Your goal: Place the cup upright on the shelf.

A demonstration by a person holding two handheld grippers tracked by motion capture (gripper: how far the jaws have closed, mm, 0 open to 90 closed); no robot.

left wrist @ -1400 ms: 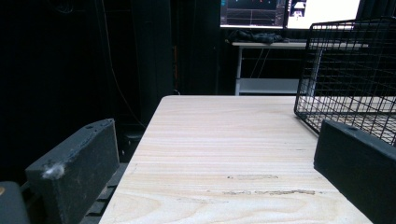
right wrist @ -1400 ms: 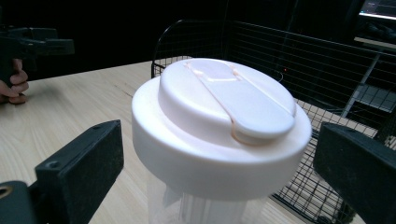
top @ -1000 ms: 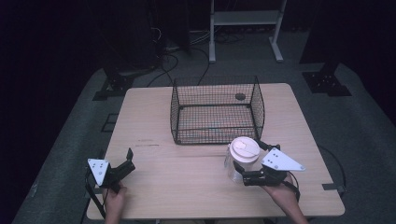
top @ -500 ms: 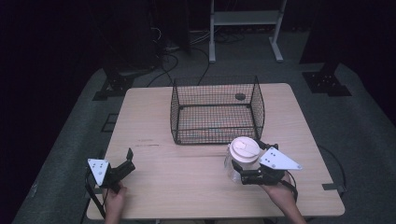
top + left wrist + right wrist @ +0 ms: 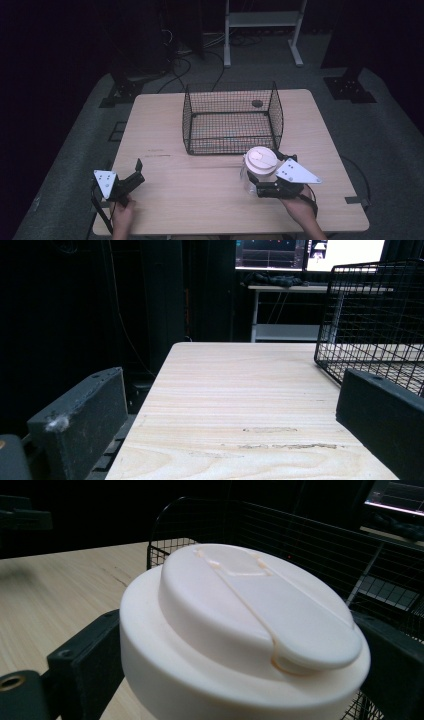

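A clear jar with a cream lid (image 5: 260, 159) stands near the table's front right, just in front of the black wire basket (image 5: 232, 117). My right gripper (image 5: 260, 170) is shut on the jar, one black jaw on each side below the lid. In the right gripper view the lid (image 5: 240, 615) is very close, with the basket (image 5: 310, 535) right behind it. My left gripper (image 5: 138, 171) rests at the table's front left corner, open, with bare wood between its jaws; in its own view the left gripper (image 5: 230, 405) faces along the table, with the basket (image 5: 375, 315) to the right.
The wooden table (image 5: 160, 130) has a small dark round spot (image 5: 257, 103) behind the basket. A white metal stand (image 5: 262, 20) and cables sit on the dark floor beyond. Screens (image 5: 310, 252) glow on a desk far off.
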